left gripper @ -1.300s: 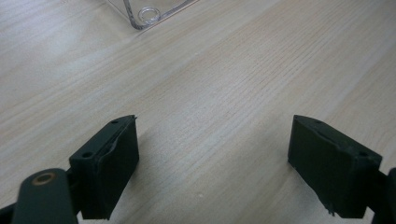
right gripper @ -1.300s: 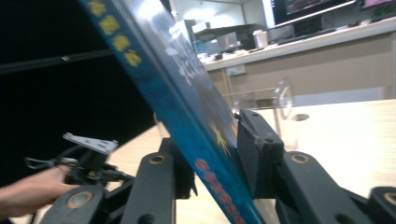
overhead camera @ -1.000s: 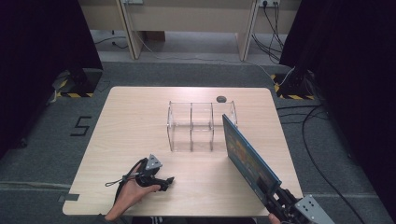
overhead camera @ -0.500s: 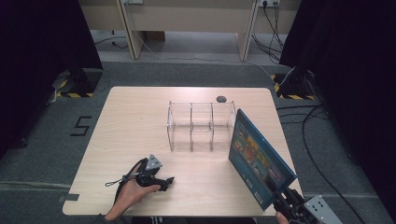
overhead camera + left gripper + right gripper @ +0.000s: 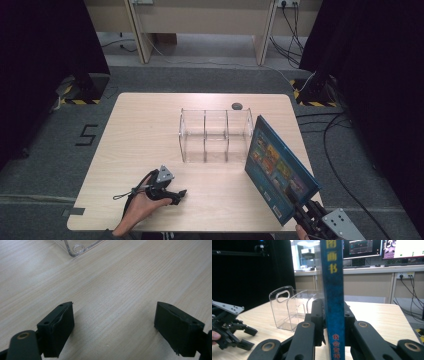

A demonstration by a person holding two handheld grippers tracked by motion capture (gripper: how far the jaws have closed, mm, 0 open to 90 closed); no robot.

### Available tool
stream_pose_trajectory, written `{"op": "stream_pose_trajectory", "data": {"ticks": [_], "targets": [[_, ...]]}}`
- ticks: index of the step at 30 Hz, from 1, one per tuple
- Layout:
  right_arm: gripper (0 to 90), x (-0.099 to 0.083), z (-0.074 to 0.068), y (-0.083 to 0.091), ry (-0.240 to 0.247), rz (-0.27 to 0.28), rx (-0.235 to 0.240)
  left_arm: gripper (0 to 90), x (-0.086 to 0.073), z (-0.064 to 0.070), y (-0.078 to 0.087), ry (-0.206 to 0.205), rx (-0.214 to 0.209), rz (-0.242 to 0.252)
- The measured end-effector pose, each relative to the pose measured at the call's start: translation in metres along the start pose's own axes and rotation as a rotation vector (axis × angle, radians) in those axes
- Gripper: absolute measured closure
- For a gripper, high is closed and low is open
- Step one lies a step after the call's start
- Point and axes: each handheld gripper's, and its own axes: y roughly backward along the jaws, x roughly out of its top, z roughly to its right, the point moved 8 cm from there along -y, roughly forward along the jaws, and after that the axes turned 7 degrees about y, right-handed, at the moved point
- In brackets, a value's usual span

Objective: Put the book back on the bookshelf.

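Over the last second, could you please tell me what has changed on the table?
The right gripper, still shut on the blue book, has drawn it back toward the person and turned its cover more into view. The left gripper stayed open and resting on the table; the clear rack has not moved.

Small dark object [image 5: 236, 105] on table [image 5: 140, 130]

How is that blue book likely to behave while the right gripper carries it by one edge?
The blue book looks thin and hardcovered, so probably stiff rather than floppy. Clamped by the right gripper at its lower edge only, it may lever or swing. Its glossy cover might slip.
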Motion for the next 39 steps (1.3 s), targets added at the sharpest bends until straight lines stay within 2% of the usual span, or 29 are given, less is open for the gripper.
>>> {"op": "stream_pose_trajectory", "data": {"ticks": [13,19,26,33,39], "targets": [[78.2,-0.005,0.001,-0.01,0.019,-0.025,0.005,15.4,0.0,0.0,-0.001,-0.002,-0.001,0.005],[78.0,-0.014,0.003,-0.016,-0.013,-0.043,0.017,15.1,0.0,0.001,-0.001,-0.002,0.001,0.009],[77.9,-0.023,0.003,-0.022,-0.029,-0.052,0.021,14.4,0.0,0.001,-0.002,-0.006,-0.001,0.016],[77.5,-0.029,0.003,-0.027,-0.023,-0.056,0.027,13.4,0.0,0.002,-0.003,-0.005,-0.002,0.027],[76.9,-0.033,0.005,-0.03,-0.045,-0.053,0.031,13.0,0.0,0.003,-0.003,-0.006,-0.003,0.028]]}}
